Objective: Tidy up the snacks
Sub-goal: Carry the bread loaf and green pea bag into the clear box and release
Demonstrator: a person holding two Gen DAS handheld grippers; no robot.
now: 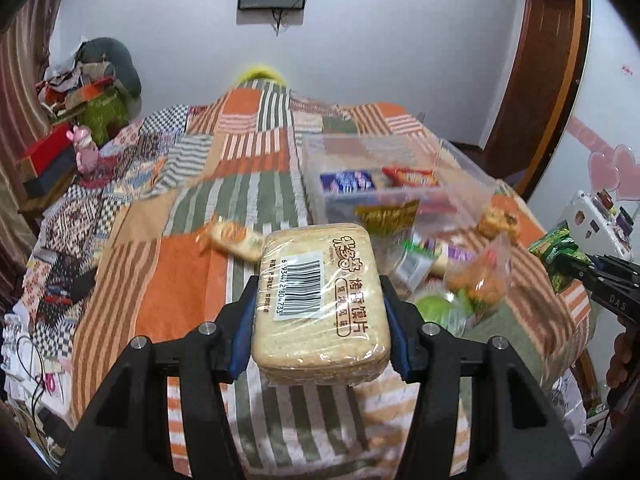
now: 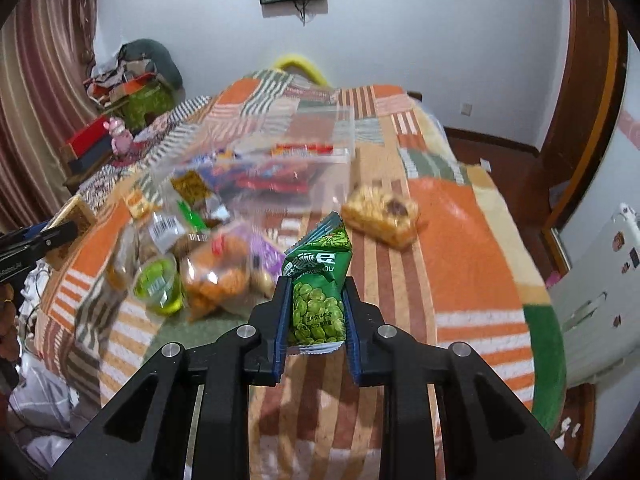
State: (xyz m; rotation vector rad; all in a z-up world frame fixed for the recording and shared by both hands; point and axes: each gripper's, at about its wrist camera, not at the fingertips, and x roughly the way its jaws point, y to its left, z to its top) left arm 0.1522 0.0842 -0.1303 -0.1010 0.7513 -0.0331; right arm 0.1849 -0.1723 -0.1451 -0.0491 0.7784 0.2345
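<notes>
While a few packets already sit in the clear box (image 1: pixel 372 168) | left gripper (image 1: pixel 320 320) jaws clamp the toast pack (image 1: pixel 320 292) | right gripper (image 2: pixel 316 316) jaws pinch the green bean packet (image 2: pixel 318 304) | loose snacks (image 2: pixel 212 272) remain on the bed (image 2: pixel 460 280)

Black tongs (image 1: pixel 320 300), blue pads (image 1: pixel 243 320)

Green packet (image 2: pixel 318 300), beige pack (image 1: pixel 320 300), orange-striped patchwork cover (image 1: pixel 180 280)

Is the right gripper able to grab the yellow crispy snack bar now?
Probably not yet: the right gripper is shut on the green bean packet. The yellow crispy snack bar lies uncovered on the blanket just ahead.
</notes>
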